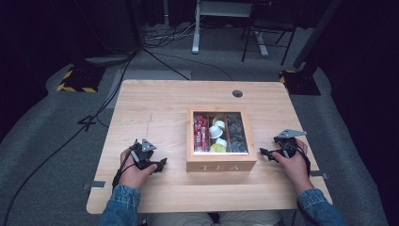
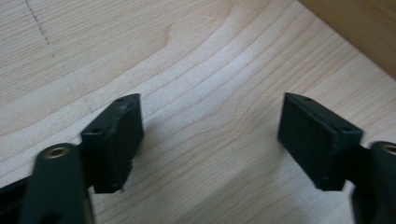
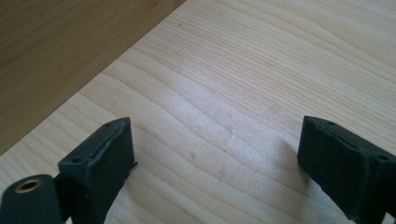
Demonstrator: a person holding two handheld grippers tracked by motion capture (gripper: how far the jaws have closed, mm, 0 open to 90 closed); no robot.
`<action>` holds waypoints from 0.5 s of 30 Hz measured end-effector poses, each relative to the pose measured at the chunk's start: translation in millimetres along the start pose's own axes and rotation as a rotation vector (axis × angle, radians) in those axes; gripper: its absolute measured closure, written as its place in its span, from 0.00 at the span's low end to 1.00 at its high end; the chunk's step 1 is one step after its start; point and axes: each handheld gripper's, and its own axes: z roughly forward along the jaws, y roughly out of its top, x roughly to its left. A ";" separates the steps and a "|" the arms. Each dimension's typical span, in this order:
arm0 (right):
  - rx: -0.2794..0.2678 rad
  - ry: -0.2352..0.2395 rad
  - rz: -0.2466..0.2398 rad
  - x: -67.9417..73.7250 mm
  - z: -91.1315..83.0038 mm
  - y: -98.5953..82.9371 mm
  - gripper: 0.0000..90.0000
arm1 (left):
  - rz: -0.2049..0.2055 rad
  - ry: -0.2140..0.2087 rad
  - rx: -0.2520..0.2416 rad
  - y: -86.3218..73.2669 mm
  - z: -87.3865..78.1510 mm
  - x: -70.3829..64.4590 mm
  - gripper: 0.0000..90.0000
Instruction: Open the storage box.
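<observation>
- Fingers of both grippers stand wide apart over bare wood, gripping nothing
- Tea box [image 1: 221, 165] sits mid-table with its lid shut, between the left gripper [image 1: 157, 165] and right gripper [image 1: 267, 153]
- Step in hand looks like the start: the box is not yet touched
- Next move calls for reaching its lid edge
- Both hands rest low on the table [image 1: 155, 113], jaws pointing inward at the box

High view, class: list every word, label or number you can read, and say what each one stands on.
"TEA": on the front wall of the wooden box.
Red packets in the box's left compartment: any print is too small to read.
Dark packets in the right compartment: nothing readable.
</observation>
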 end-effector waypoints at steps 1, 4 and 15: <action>-0.002 0.002 -0.001 0.2 -0.2 -0.1 0.13 | -0.006 0.001 -0.009 1.6 -1.2 -0.8 0.23; -0.009 0.009 -0.009 0.6 -0.8 -0.6 0.16 | -0.005 -0.016 -0.037 7.0 -7.0 -1.8 0.27; -0.011 0.012 -0.012 0.8 -1.3 -1.0 0.17 | 0.021 -0.023 -0.073 25.0 -30.9 -13.6 0.28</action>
